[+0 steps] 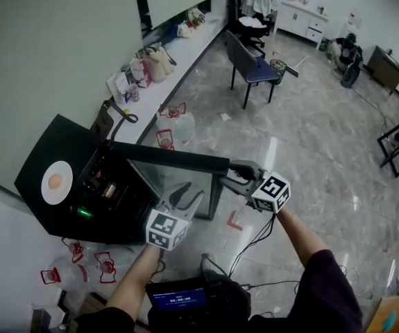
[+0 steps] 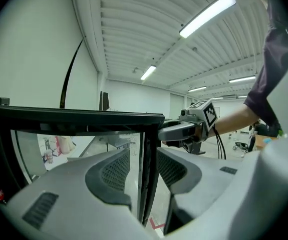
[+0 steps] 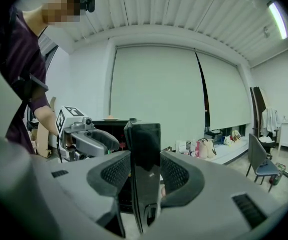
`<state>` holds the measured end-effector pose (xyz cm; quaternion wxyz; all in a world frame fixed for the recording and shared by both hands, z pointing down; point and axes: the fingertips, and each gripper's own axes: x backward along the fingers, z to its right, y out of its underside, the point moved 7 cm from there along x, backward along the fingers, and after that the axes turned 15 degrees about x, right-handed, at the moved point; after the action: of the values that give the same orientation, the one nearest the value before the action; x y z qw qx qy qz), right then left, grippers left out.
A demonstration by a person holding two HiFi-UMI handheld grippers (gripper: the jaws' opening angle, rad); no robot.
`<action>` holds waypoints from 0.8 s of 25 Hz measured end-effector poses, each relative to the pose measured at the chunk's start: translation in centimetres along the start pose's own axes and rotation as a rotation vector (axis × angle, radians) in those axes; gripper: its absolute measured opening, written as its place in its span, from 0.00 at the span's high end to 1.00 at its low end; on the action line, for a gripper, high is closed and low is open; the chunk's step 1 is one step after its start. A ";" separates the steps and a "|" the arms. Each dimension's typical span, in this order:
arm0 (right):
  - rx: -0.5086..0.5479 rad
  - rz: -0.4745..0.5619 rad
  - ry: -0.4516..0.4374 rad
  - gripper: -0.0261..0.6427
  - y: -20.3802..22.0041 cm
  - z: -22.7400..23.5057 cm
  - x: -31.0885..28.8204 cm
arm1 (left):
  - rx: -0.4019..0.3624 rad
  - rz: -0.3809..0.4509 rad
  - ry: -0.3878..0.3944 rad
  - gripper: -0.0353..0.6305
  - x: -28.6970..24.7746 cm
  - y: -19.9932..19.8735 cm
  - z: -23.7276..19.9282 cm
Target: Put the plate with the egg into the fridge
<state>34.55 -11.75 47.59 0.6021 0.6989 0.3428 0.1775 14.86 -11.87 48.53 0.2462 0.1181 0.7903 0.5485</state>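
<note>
A white plate [image 1: 56,182] with a brown egg [image 1: 55,181] lies on top of the small black fridge [image 1: 50,141] at the left. The fridge's glass door [image 1: 175,160] stands swung out to the right. My right gripper [image 1: 228,177] is shut on the door's free edge [image 3: 145,164], which fills the gap between its pads. My left gripper [image 1: 187,198] hangs open just in front of the glass, below the door's top rail [image 2: 83,115], holding nothing. From the right gripper view the plate [image 3: 110,118] shows small on the fridge top.
Drinks and a green light sit inside the fridge [image 1: 105,189]. Red-labelled bottles [image 1: 74,266] lie on the floor at the lower left. Bags [image 1: 154,61] line a low ledge by the wall. A blue chair [image 1: 251,68] stands farther back. Red tape [image 1: 234,220] marks the floor.
</note>
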 end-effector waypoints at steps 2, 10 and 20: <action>0.005 0.003 -0.019 0.68 0.3 1.1 -0.2 | 0.000 0.007 -0.014 0.70 -0.9 -0.6 -0.2; 0.033 -0.003 0.003 0.68 0.6 2.4 -0.2 | -0.009 0.000 -0.040 0.70 -2.8 -0.9 -1.1; 0.003 0.026 0.247 0.72 -1.6 -7.1 6.2 | 0.019 0.064 -0.128 0.70 4.7 -1.2 -1.8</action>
<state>33.77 -2.22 46.55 0.5520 0.6768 0.4057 0.2695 10.00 -11.63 46.74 0.2774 0.1804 0.7740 0.5399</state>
